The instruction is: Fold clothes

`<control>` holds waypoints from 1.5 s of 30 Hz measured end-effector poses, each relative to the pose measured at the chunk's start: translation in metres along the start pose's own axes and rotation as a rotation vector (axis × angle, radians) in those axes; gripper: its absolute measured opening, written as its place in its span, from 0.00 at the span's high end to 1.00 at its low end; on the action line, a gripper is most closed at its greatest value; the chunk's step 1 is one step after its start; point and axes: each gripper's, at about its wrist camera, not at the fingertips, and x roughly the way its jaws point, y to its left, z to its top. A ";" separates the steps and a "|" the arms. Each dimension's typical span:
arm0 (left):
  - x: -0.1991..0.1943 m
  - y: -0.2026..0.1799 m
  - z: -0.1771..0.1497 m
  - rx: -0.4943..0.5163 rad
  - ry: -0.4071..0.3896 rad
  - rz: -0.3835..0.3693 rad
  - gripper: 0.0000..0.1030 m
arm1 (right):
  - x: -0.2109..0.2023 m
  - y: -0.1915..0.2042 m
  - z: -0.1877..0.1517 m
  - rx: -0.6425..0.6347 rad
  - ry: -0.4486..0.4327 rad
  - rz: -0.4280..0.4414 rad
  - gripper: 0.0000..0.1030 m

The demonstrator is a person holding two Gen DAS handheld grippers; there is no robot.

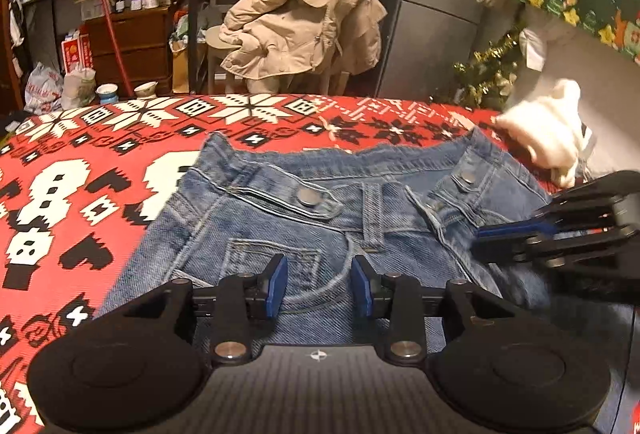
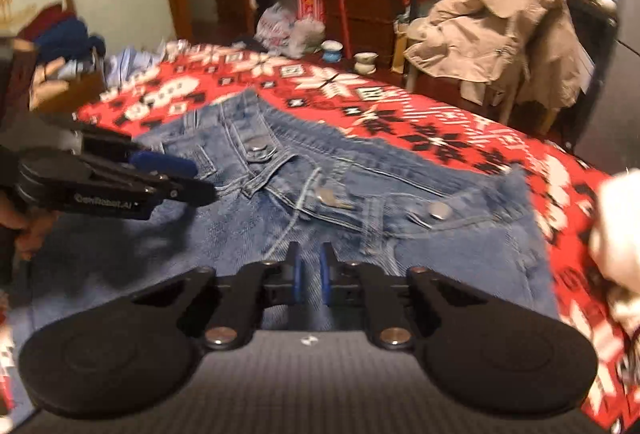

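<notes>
Blue jeans (image 1: 280, 226) (image 2: 360, 170) lie flat on the red patterned blanket (image 1: 80, 162) (image 2: 440, 122), waistband away from me, metal buttons showing. My left gripper (image 1: 320, 286) hovers open over the front pocket area, only denim below its blue pads. From the right wrist view it enters at the left (image 2: 196, 178), over the waistband's left end. My right gripper (image 2: 311, 274) sits over the fly area with its pads almost together and no fabric visibly pinched. In the left wrist view it reaches in from the right (image 1: 480, 238), just right of the fly.
A white fluffy cloth (image 1: 548, 130) (image 2: 616, 226) lies on the blanket beside the jeans' right waistband corner. Beyond the far edge stand two small cups (image 1: 107, 92), a chair draped with a beige coat (image 1: 304, 14) and cluttered shelves. A person's hand (image 2: 24, 230) holds the left gripper.
</notes>
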 end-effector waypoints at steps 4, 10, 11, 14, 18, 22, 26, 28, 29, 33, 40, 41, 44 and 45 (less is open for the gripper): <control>-0.004 0.014 -0.001 -0.012 -0.002 0.022 0.70 | 0.023 0.002 0.016 0.007 -0.016 0.003 0.95; -0.016 0.034 -0.003 -0.063 -0.003 0.053 0.84 | 0.033 0.006 0.033 -0.018 -0.032 -0.001 0.92; -0.019 0.037 -0.004 -0.061 -0.010 0.064 0.81 | 0.031 0.007 0.033 -0.017 -0.050 0.005 0.92; -0.029 0.048 -0.008 -0.060 -0.014 0.086 0.79 | 0.040 0.013 0.038 -0.036 -0.048 0.011 0.92; -0.042 0.061 -0.017 -0.055 0.004 0.080 0.72 | 0.066 0.015 0.042 -0.021 -0.026 -0.020 0.97; -0.068 0.077 -0.030 -0.053 0.017 0.117 0.61 | 0.074 0.010 0.048 0.049 -0.024 -0.021 0.97; -0.101 0.110 -0.049 -0.131 0.031 0.099 0.61 | 0.058 0.007 0.044 0.080 -0.041 -0.009 0.96; -0.116 0.123 -0.059 -0.156 0.037 0.077 0.61 | 0.047 0.006 0.041 0.092 -0.053 0.000 0.95; -0.122 0.128 -0.064 -0.169 0.041 0.065 0.61 | 0.042 0.006 0.040 0.098 -0.059 0.005 0.94; -0.144 0.152 -0.084 -0.259 0.043 0.023 0.62 | 0.020 0.008 0.030 0.105 -0.073 0.029 0.90; -0.150 0.149 -0.097 -0.266 0.051 -0.051 0.64 | 0.004 0.024 0.013 0.094 -0.061 0.064 0.90; -0.149 0.147 -0.097 -0.254 0.053 -0.042 0.65 | 0.004 0.026 0.012 0.093 -0.059 0.067 0.90; -0.144 0.143 -0.094 -0.264 0.092 -0.016 0.92 | 0.004 0.032 0.013 0.089 -0.062 0.078 0.90; -0.144 0.140 -0.092 -0.254 0.101 0.001 0.93 | 0.005 0.034 0.016 0.088 -0.066 0.085 0.90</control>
